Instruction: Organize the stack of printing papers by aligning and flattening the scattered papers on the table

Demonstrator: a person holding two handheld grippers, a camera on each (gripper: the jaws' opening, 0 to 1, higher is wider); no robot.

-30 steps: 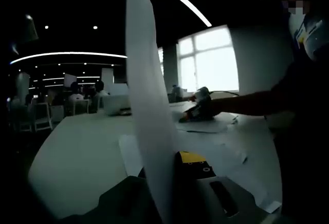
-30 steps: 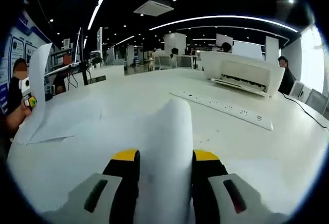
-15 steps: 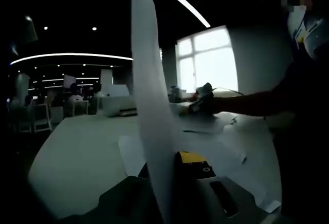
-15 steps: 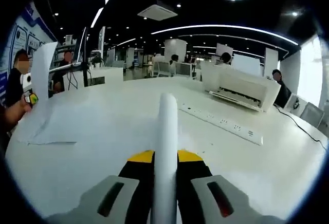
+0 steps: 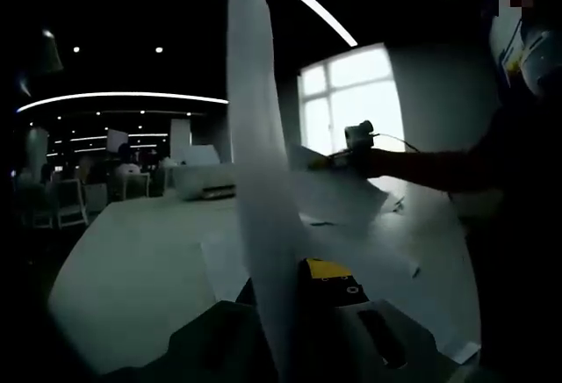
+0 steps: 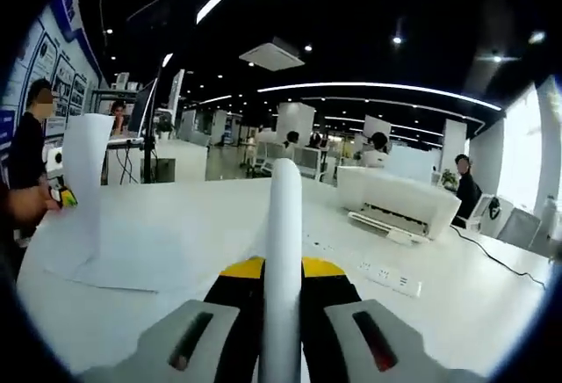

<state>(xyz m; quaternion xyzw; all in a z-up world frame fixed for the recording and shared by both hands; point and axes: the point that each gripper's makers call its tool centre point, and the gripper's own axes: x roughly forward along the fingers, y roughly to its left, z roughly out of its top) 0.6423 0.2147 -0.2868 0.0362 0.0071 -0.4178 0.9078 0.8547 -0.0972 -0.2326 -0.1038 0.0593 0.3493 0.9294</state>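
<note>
**Both grippers pinching sheets, paper lifted off table**

Left gripper view: left gripper (image 5: 294,313) clamped on a sheet of paper (image 5: 259,181), edge-on to camera, standing tall, long axis running up out of the jaws and bowing slightly near the top. More sheets (image 5: 351,260) lying loose and fanned on the white table (image 5: 132,260), corners not lined up. Farther off, right gripper (image 5: 351,150) at the end of a dark sleeve (image 5: 439,168), holding a second sheet (image 5: 338,194) raised and slanting down toward the table.

Right gripper view: right gripper (image 6: 283,308) closed on that second sheet (image 6: 284,251), seen as a thin upright band between the yellow pads (image 6: 323,268), long axis straight away from camera. At far left, left gripper (image 6: 60,191) with its sheet (image 6: 85,172) upright, lower end meeting the flat sheets (image 6: 123,256) on the table. Printer (image 6: 399,203) and power strip (image 6: 382,273) beyond, well apart from the papers.

Handling, as a judgement: very light, thin, floppy; bends under own weight, creases easily, slides freely on smooth top. Best taken at an edge or corner with a flat pinch, lowered edge-first, then squared against the pile. Risk: dragging neighbours askew, folding a corner.
</note>
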